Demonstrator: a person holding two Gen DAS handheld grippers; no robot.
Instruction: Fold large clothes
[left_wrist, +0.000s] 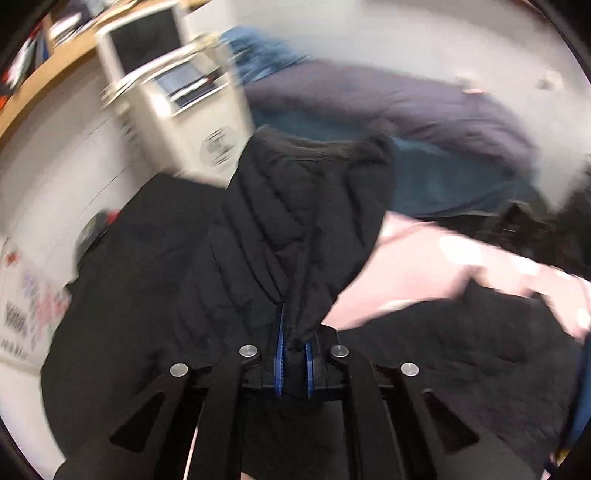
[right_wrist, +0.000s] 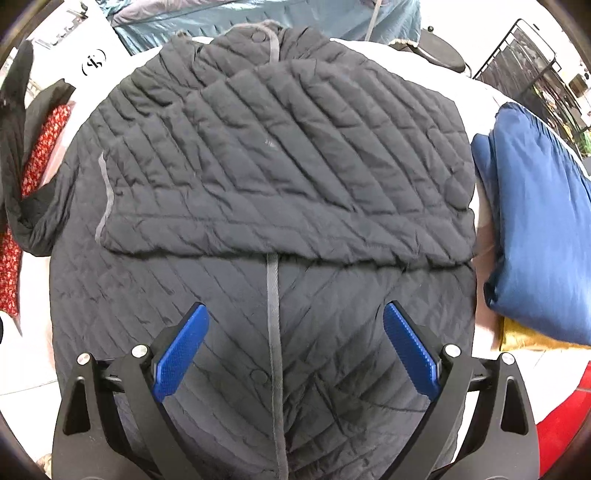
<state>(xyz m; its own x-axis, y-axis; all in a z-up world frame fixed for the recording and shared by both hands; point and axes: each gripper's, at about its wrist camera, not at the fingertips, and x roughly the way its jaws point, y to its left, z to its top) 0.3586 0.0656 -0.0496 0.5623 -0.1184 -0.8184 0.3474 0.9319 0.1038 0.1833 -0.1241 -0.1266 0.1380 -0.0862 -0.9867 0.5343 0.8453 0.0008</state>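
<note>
A: Left wrist view, status?

B: The left gripper is clenched on a bunched fold of the black quilted jacket at lower centre; the frame is blurred.

A: Right wrist view?

B: The right gripper hangs released, nothing between its pads. The jacket fills the centre, one sleeve folded across its chest. The remaining folds appear outstanding. A folded blue garment lies at right.

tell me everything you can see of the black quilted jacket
The black quilted jacket is puffy, stitched in diagonal channels, with a grey centre zipper strip and snap buttons. It lies flat, one sleeve folded across the chest. The left gripper is shut on a bunched fold of it; the right gripper hangs open above it.
</note>
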